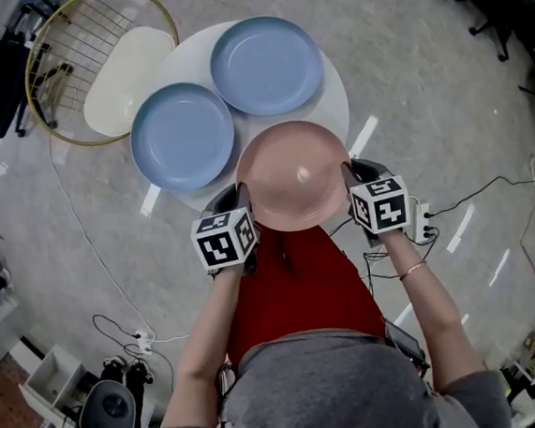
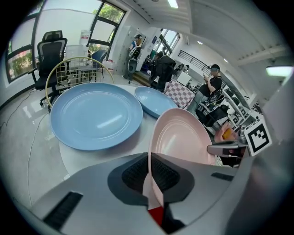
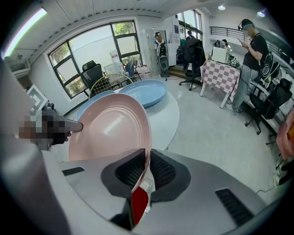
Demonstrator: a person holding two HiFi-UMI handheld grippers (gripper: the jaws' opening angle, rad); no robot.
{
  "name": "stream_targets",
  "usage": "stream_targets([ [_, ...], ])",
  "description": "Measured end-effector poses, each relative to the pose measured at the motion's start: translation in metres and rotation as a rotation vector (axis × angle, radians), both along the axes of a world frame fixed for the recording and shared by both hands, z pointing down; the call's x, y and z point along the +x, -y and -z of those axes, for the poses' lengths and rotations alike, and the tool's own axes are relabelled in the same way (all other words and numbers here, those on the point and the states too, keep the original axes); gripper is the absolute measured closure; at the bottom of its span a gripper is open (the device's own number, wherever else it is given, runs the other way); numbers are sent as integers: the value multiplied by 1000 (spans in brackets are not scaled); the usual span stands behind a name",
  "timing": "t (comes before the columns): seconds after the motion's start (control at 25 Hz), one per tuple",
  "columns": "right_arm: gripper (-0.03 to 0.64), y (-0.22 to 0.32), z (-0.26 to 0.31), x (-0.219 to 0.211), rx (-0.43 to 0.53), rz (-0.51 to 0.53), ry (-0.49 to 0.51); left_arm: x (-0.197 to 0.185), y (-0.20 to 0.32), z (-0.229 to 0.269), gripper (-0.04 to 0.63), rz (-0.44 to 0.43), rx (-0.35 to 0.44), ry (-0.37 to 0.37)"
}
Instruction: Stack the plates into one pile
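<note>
Closest to us is our own grey top (image 1: 313,392), with red cloth (image 1: 293,281) over our legs just past it, and beyond that stands the round white table (image 1: 334,108) that carries everything. Off its far-left edge, on the floor, we see a wire chair (image 1: 127,76) with a cream seat inside a gold hoop. Three plates sit on or at the table. The farther blue plate (image 1: 265,65) lies flat toward the far edge. The nearer blue plate (image 1: 182,136) lies flat just beside it at the left edge, its rim reaching a little over that edge. The pink plate (image 1: 293,175) is at the near edge, hanging out over it toward us and just beside the nearer blue plate; we cannot tell whether it rests on the table or is raised off it. We hold it from both sides — the left gripper (image 1: 240,200) has its jaws closed to a narrow slit on the plate's left rim, pads pressing the thin edge between them. The right gripper (image 1: 354,179) is clamped the same way on the right rim, straight across from the left.
</note>
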State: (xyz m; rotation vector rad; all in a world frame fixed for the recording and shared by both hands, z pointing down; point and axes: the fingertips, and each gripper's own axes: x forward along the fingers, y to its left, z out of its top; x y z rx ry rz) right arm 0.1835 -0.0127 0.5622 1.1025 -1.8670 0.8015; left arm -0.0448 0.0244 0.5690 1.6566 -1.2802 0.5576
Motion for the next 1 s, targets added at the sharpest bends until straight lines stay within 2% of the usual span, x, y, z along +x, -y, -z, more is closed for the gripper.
stream_targets([
  [0.28, 566, 15, 29, -8, 73, -23, 32, -10, 23, 27, 569, -20, 61, 24],
  [0.56, 568, 62, 50, -16, 147, -67, 56, -19, 75, 54, 569, -37, 131, 46],
  [1.0, 568, 134, 43, -30, 132, -95, 75, -34, 158, 52, 569, -37, 136, 78],
])
